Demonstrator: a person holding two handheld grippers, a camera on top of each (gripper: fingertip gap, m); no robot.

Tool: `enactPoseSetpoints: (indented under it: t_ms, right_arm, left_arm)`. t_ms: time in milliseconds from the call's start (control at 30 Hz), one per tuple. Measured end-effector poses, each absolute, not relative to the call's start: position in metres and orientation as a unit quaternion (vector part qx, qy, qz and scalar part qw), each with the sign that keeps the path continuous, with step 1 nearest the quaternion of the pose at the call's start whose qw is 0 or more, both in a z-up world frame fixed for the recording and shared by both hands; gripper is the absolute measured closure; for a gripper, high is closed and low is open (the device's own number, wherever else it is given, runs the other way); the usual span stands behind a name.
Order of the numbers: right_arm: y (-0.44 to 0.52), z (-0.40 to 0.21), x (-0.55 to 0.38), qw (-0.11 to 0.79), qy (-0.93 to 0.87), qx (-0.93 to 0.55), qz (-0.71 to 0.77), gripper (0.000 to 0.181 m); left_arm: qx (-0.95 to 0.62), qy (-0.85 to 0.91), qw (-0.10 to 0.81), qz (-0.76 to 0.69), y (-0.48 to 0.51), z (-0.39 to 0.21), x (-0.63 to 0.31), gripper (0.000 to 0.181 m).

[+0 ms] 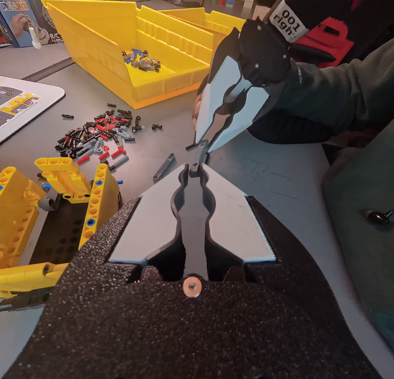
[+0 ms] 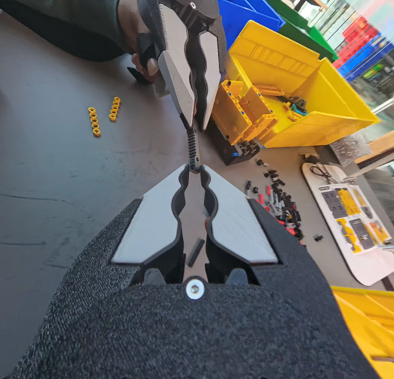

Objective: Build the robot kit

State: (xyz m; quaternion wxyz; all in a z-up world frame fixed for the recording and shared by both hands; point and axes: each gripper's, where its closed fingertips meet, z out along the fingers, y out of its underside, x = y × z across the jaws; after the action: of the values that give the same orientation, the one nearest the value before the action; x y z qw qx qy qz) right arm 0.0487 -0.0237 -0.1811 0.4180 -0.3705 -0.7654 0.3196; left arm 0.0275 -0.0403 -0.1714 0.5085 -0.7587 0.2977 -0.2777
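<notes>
A dark grey toothed rack piece (image 1: 201,152) is held above the grey table between both grippers. My left gripper (image 1: 194,168) is shut on its near end. My right gripper (image 1: 202,145) comes down from the upper right and is shut on the other end. In the right wrist view the right gripper (image 2: 194,168) pinches the rack (image 2: 192,145) at its holed end, and the left gripper (image 2: 197,126) grips it from above. A short black axle (image 2: 195,251) lies on the table under the right gripper. A second grey rack (image 1: 164,169) lies to the left.
A pile of small black, red and grey pins (image 1: 100,134) lies left of centre. A yellow and black model (image 1: 64,198) stands at the left, a yellow bin (image 1: 149,87) behind, an instruction sheet (image 1: 21,104) far left. Two yellow beams (image 2: 94,121) lie apart. The grippers are tip to tip, or close to it. About 9 cm separates my right fingertips from the short black axle (image 2: 195,251). Seen from the left wrist view (image 1: 192,147) as well.
</notes>
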Motion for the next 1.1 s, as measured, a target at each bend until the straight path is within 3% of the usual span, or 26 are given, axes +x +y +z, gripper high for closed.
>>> enactPoseSetpoints:
  t_ms: [133,567,800,1100]
  right_arm:
    - [-0.030,-0.191,0.055,0.346,-0.769,-0.402,0.357,0.171]
    - [-0.033,-0.211,0.057,0.378,-0.817,-0.336,0.277,0.171]
    - [-0.014,-0.224,0.079,0.294,-0.821,-0.406,0.274,0.165]
    - [0.000,-0.240,0.102,0.217,-0.821,-0.467,0.246,0.174]
  left_arm:
    - [-0.754,0.342,0.492,-0.269,-0.049,-0.178,0.037,0.163]
    - [-0.790,0.392,0.429,-0.197,-0.053,-0.212,0.040,0.172]
    - [-0.800,0.437,0.392,-0.123,-0.055,-0.236,0.037,0.173]
    - [-0.803,0.438,0.382,-0.131,-0.057,-0.238,0.038,0.170]
